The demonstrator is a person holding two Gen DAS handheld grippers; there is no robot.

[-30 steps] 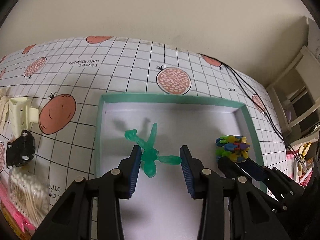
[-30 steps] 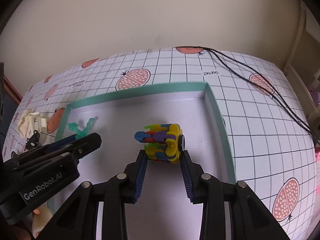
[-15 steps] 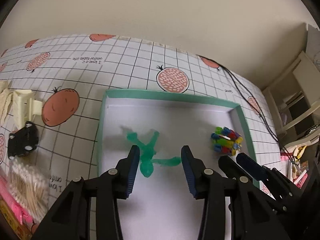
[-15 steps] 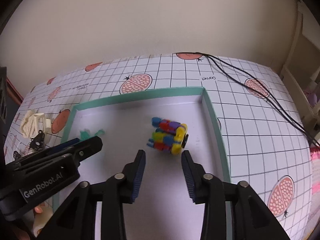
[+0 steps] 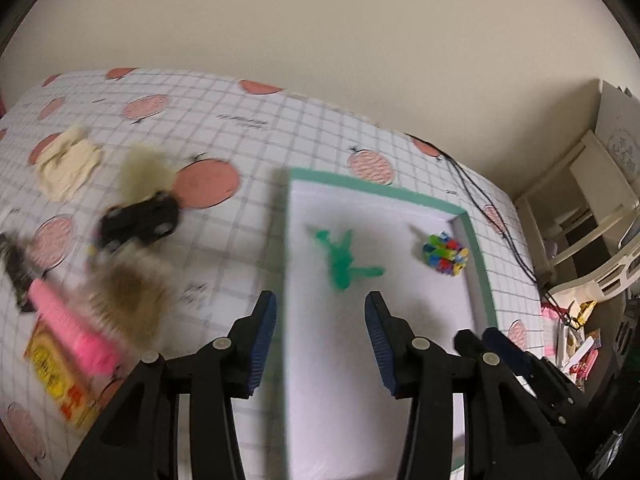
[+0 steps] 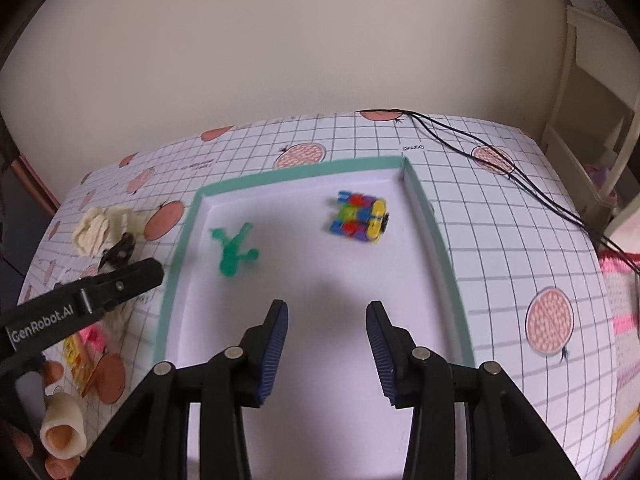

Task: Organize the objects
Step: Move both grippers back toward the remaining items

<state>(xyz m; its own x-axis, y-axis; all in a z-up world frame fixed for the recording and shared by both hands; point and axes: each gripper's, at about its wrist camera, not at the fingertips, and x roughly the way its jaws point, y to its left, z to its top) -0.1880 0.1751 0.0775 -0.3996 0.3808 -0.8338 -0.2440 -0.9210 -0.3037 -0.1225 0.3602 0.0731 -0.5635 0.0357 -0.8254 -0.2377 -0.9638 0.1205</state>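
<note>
While both the left hand-held gripper (image 5: 320, 320) and right hand-held gripper (image 6: 327, 330) stand spread and empty, only the left wrist view shows the pink comb (image 5: 70, 330) clearly.

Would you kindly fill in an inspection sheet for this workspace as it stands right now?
Surface: table under a grid-print cloth with round fruit motifs.
Job's things: green toy figure and multicoloured block toy lie apart inside the green-rimmed tray.
Clutter: left of the tray, outside it, a black toy car, cream hair clips, a pink item and a yellow box; blurred.
Grippers: left gripper open and empty over the tray's left rim; right gripper open and empty over the tray.
Cables: black cables cross the far right corner.
Surroundings: plain wall; pale shelving at right.
</note>
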